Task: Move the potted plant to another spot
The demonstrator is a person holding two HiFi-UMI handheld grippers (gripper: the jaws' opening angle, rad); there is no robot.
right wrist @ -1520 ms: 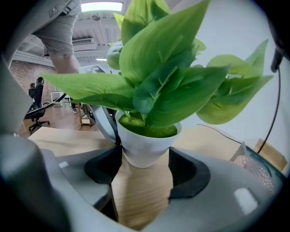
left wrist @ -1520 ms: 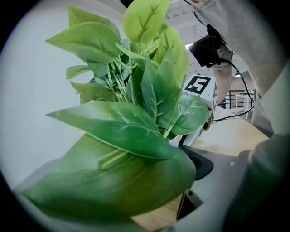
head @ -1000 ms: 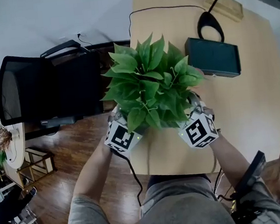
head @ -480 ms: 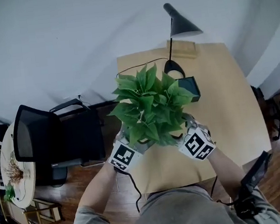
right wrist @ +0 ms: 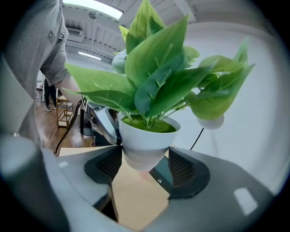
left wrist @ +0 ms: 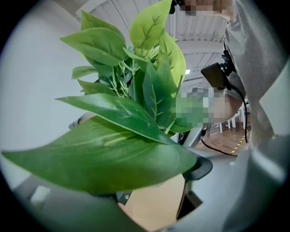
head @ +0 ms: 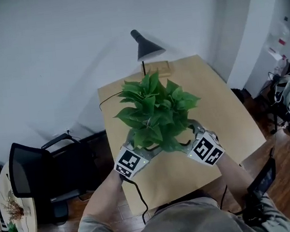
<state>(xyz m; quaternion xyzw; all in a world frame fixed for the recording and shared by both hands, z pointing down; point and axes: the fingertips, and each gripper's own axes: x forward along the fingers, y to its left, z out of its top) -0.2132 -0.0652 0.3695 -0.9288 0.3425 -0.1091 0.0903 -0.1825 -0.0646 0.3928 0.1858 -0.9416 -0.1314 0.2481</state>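
Observation:
The potted plant [head: 157, 109], broad green leaves in a small white pot [right wrist: 145, 140], hangs in the air above the light wooden table [head: 221, 110]. My right gripper [head: 190, 133] comes in from the right. In the right gripper view its two dark pads [right wrist: 106, 165] stand wide on either side of the pot's lower part, shut on it. My left gripper [head: 138, 143] meets the pot from the left, and one of its grey fingers [right wrist: 105, 123] lies against the pot's far side. In the left gripper view a big leaf [left wrist: 104, 158] hides the pot and most of the jaws.
A black desk lamp [head: 145, 46] stands at the table's far edge by the grey wall. A black office chair [head: 42, 170] stands left of the table, with a small round side table [head: 19, 213] beyond it. Bags [head: 287, 93] lie on the wooden floor at the right.
Both grippers have risen with the plant between them, and the table now looks smaller and farther below. The dark box beside the lamp base is now hidden behind the leaves.

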